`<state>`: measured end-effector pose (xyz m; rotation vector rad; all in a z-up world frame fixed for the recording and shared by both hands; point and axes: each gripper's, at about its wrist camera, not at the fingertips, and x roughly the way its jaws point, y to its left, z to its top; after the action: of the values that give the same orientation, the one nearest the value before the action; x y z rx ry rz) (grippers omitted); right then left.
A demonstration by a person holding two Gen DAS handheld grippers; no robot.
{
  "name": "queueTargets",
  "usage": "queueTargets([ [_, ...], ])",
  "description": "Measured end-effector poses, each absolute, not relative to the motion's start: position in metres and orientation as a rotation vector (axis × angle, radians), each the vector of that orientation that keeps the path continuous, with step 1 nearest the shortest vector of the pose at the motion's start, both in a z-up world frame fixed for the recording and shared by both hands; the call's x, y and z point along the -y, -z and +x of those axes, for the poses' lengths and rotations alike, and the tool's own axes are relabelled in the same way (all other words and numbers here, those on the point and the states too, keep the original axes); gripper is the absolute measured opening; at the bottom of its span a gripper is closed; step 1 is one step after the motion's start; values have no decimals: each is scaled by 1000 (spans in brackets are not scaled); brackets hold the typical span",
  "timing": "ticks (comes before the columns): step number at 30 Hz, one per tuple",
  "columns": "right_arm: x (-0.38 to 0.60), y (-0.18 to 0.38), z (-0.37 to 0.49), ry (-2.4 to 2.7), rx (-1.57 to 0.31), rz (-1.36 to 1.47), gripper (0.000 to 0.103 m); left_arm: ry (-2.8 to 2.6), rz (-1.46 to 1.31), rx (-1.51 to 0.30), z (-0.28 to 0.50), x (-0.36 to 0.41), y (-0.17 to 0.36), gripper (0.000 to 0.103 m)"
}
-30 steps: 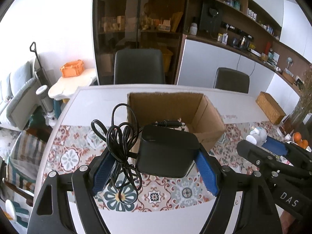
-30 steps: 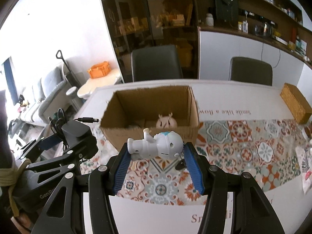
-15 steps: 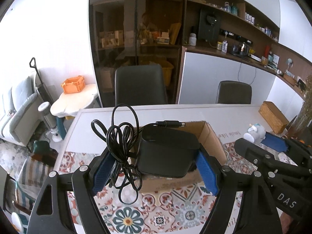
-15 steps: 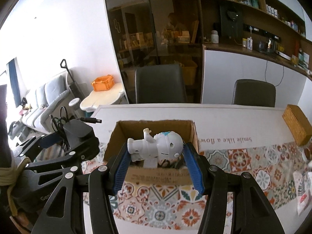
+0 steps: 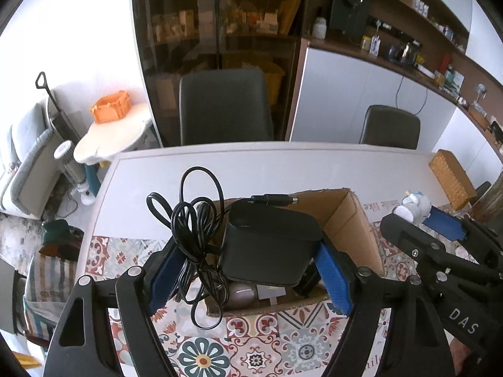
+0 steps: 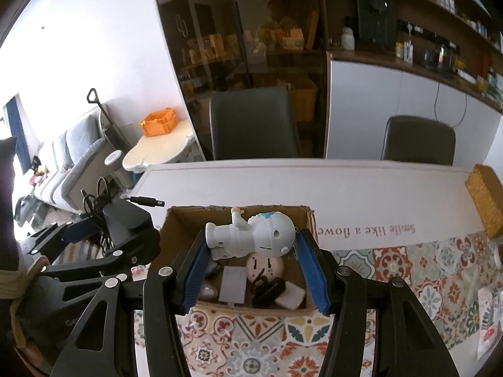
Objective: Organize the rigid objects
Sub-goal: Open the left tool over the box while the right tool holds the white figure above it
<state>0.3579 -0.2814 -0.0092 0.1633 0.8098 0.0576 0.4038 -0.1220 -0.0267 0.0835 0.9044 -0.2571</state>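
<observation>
At the far left of the room, beyond the table, a grey sofa stands by the wall, with an orange crate on a small white side table beside it. Next along, the left gripper holds a black adapter between its blue pads, its jaws about half open and pressed to the adapter's sides. The adapter's coiled cable hangs over the left pad, and its plug points right above the box. The adapter sits over the left part of the open cardboard box, which rests on the table's patterned cloth. Inside the box lie several small items, among them a pale round one, a white flat one and something black; what each is cannot be told. Above the middle of the box the right gripper clamps a white toy robot, lying on its side with its head to the right, the jaws fairly narrow against its feet and head. Behind the table stand two dark chairs, and behind them a glass cabinet and shelves. At the table's right edge lies a tan woven box, well apart from the cardboard one. Printed words run along the cloth's white border between them.
</observation>
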Motion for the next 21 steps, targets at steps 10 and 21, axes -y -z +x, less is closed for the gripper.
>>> queueTargets([
  [10,286,31,386,-52,-891,174,55,236,67,-1008,425,120,51,80],
  [21,285,39,400,-60,-939,191,55,239,50,-1065,442,113,67,91],
])
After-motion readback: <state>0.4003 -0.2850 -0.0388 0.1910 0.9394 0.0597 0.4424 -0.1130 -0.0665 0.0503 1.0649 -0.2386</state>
